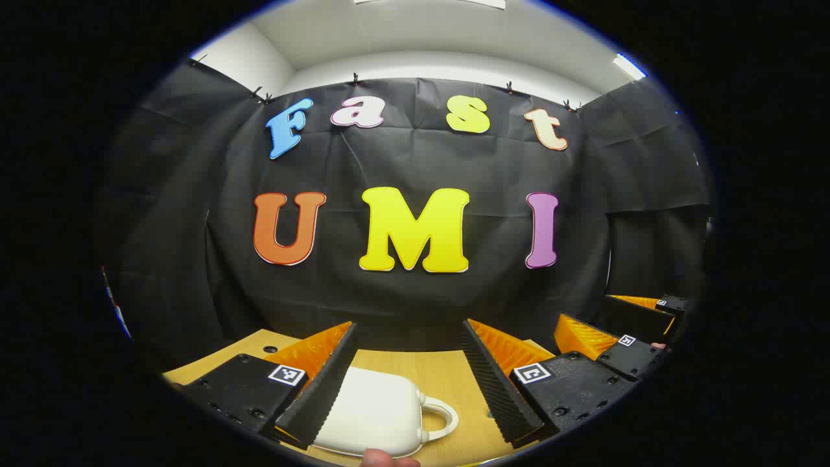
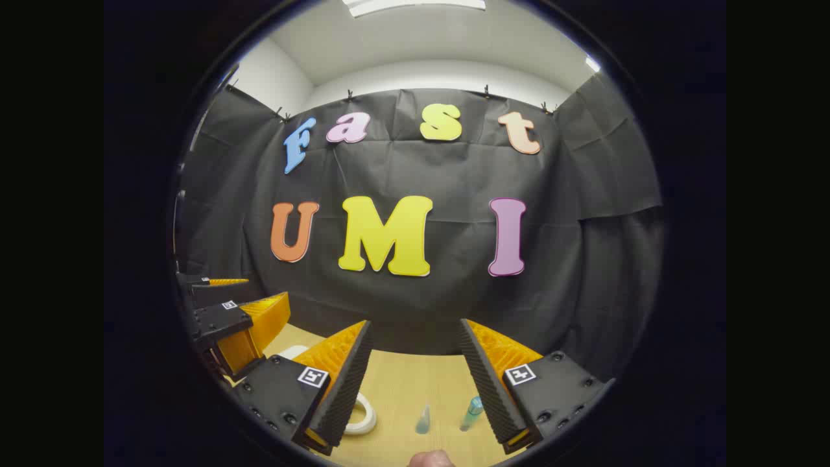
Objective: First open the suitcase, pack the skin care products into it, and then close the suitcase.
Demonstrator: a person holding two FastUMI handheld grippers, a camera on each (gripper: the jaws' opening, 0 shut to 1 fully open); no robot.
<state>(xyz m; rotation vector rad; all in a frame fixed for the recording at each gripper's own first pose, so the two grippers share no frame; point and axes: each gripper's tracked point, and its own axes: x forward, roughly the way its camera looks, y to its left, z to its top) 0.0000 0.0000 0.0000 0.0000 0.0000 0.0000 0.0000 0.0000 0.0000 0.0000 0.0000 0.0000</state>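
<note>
Left gripper view: left gripper spread wide, nothing held, raised above the wooden table. White suitcase lying closed just below, between the fingers, looped handle pointing to the view's right. Other gripper seen at the right edge, apart from the case. Fingertip of the holding hand poking in at the bottom.

Right gripper view: right gripper also spread wide, empty, aimed mostly at the cloth wall. Two small skin care bottles on the table ahead, close together, both looking upright though tiny. Suitcase handle visible low left, behind the left finger.

Risks, judged: case still shut, so nothing started. Smooth rounded shell likely to slide on the table if pushed from one side without bracing. Lid seam not visible from here, so a blind approach could miss it. Slim bottles easy to tip with a wide-open finger sweeping past; one falling could knock its neighbour.
</note>
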